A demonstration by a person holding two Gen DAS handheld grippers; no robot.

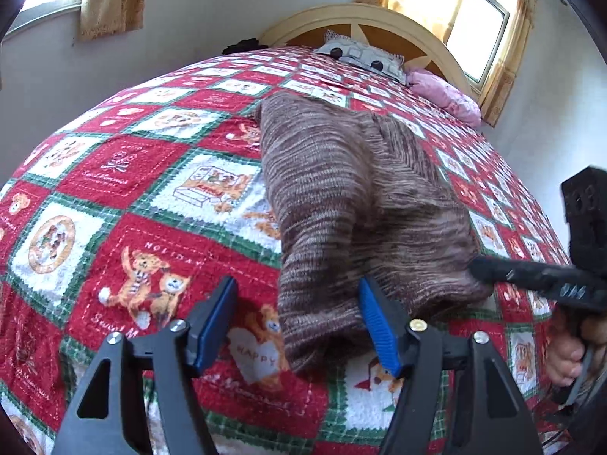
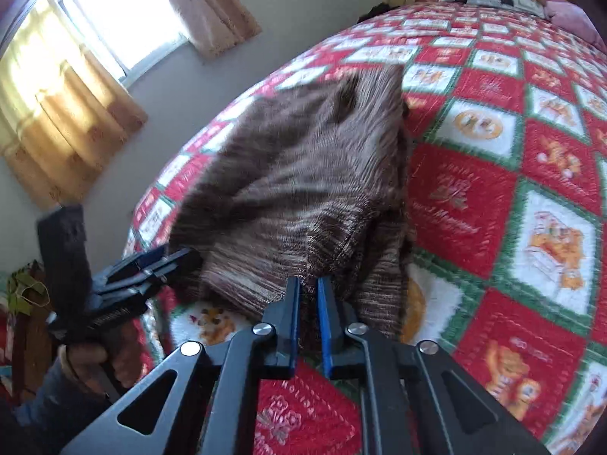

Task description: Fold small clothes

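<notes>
A brown striped knit garment lies partly folded along the red, white and green holiday quilt. My left gripper is open at the garment's near end. The cloth's corner lies between its blue pads, the right pad against the knit and the left one clear of it. My right gripper is shut on the garment's near right edge, and the knit bunches up at its tips. The right wrist view is blurred by motion.
A grey patterned pillow and a pink one lie at the arched wooden headboard. Curtained windows stand beyond the bed's sides. A person's hand holds each gripper. Bare quilt spreads on both sides of the garment.
</notes>
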